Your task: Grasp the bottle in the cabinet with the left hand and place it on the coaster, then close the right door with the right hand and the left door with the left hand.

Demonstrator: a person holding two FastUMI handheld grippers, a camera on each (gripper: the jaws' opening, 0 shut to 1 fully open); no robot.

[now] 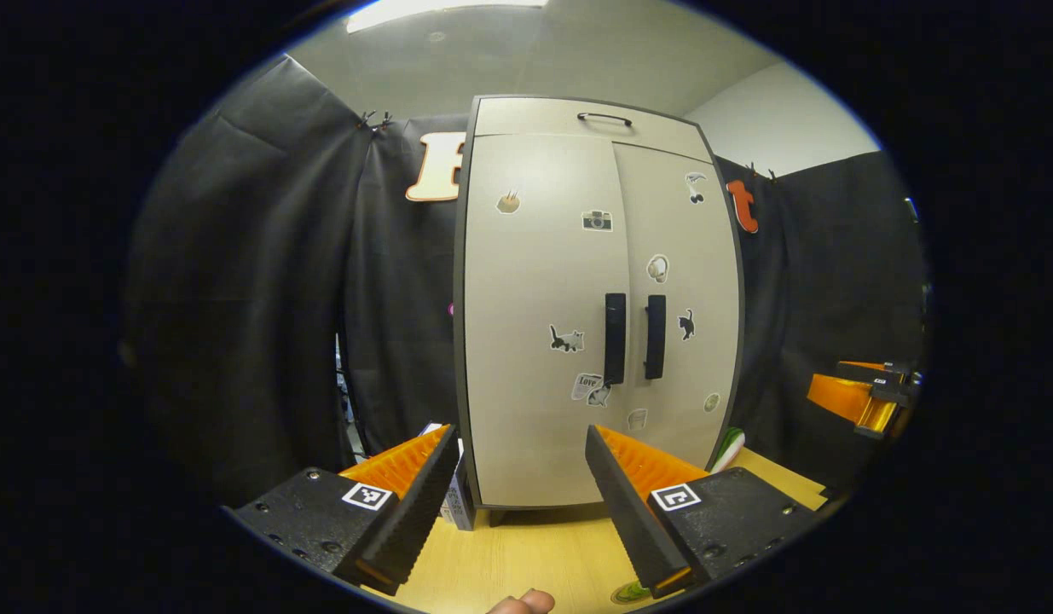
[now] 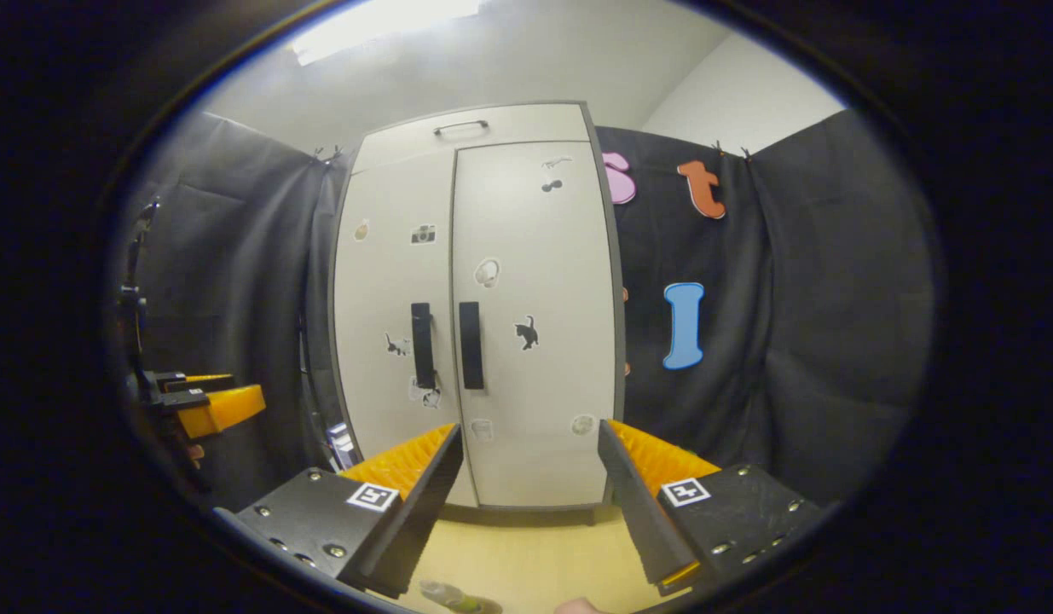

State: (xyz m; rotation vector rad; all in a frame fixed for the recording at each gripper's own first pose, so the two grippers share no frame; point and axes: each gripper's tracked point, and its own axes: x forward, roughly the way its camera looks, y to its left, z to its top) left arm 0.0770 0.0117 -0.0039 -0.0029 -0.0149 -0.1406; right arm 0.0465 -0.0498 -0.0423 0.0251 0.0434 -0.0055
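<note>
The beige two-door cabinet (image 1: 543, 341) (image 2: 492, 341) stands on the wooden table with both doors shut and their two dark handles (image 1: 634, 337) side by side. In the left gripper view my left gripper (image 1: 519, 439) is open in front of the left door, short of it, with nothing between its fingers. In the right gripper view my right gripper (image 2: 530, 431) is open too, facing the right door. A green-yellow disc (image 1: 630, 592), perhaps the coaster, peeks out beside a finger at the bottom edge. A pale greenish thing (image 2: 458, 602), possibly the bottle, lies at the bottom edge.
Black cloth walls close in behind and beside the cabinet. A green and white object (image 1: 731, 448) lies by the cabinet's right foot, and small boxes (image 1: 458, 499) stand at its left. The other gripper shows far right (image 1: 867, 396) and far left (image 2: 206, 401). A fingertip (image 1: 522, 603) shows at the bottom edge.
</note>
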